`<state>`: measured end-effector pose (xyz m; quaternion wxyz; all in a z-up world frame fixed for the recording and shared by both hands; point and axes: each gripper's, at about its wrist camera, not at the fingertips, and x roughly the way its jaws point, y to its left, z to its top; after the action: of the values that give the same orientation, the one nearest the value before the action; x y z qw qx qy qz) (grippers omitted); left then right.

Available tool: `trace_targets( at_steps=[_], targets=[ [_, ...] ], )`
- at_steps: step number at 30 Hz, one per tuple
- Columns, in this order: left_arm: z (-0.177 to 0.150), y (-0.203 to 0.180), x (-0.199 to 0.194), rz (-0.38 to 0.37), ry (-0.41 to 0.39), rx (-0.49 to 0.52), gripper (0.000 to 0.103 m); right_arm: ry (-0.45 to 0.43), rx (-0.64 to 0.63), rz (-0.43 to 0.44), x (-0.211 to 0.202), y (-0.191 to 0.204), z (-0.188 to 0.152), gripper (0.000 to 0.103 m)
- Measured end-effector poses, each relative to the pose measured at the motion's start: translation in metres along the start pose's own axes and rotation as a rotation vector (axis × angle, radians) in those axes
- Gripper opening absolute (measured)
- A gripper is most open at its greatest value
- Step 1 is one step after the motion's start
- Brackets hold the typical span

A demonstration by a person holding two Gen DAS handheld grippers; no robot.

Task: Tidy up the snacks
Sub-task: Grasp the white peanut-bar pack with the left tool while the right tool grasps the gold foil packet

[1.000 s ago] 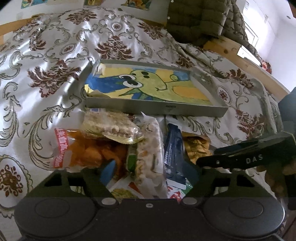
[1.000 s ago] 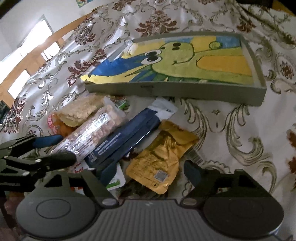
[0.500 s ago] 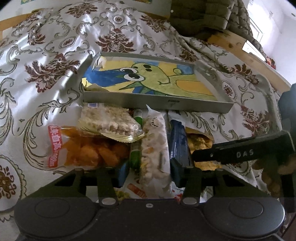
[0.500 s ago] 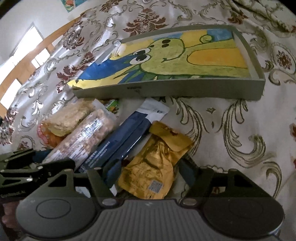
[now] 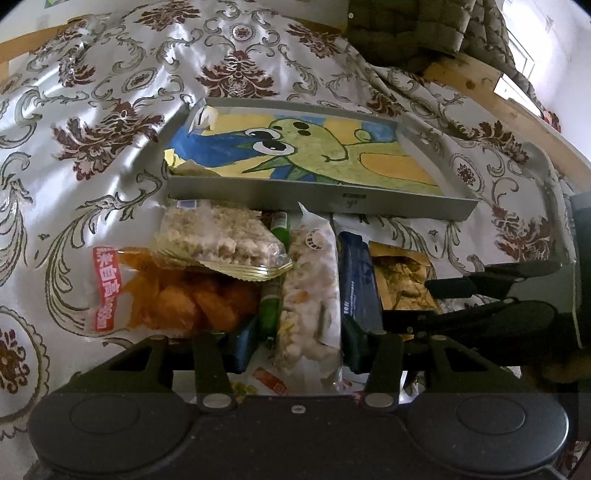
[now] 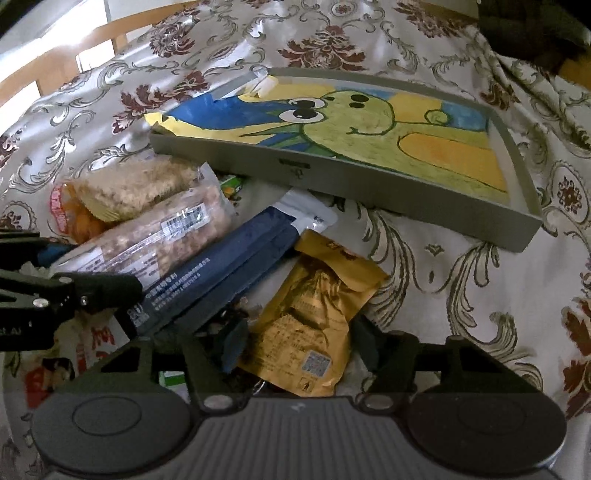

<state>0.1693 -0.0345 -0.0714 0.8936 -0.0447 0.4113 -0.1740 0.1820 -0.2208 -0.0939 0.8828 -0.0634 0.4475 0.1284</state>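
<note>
My left gripper is pinched narrow on the long clear nut bag, pads touching both its sides. My right gripper is half open and closing around the gold packet. The gray tray sits at twelve o'clock, just past the snacks.

A glossy white cloth with maroon and grey damask scrolls covers the desk, catching daylight. Beyond the cloth, a bare wooden edge shows, with a quilted olive jacket heaped there, bright window behind.
</note>
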Motion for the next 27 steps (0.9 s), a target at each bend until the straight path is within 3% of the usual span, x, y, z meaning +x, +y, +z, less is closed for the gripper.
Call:
trace_targets(
  at_steps=[11,22,27],
  targets=[
    [-0.005,-0.007,-0.004,0.035,-0.009,0.006,0.048,-0.028,-0.016,-0.002,-0.003,0.0,0.002,0.042],
    [-0.012,-0.013,-0.018,0.069,-0.016,0.01,0.047,-0.042,-0.014,0.004,-0.009,0.004,0.0,0.039],
    [-0.02,-0.024,-0.026,0.119,-0.023,0.097,0.048,-0.041,-0.016,0.008,-0.012,0.004,-0.001,0.039]
  ],
)
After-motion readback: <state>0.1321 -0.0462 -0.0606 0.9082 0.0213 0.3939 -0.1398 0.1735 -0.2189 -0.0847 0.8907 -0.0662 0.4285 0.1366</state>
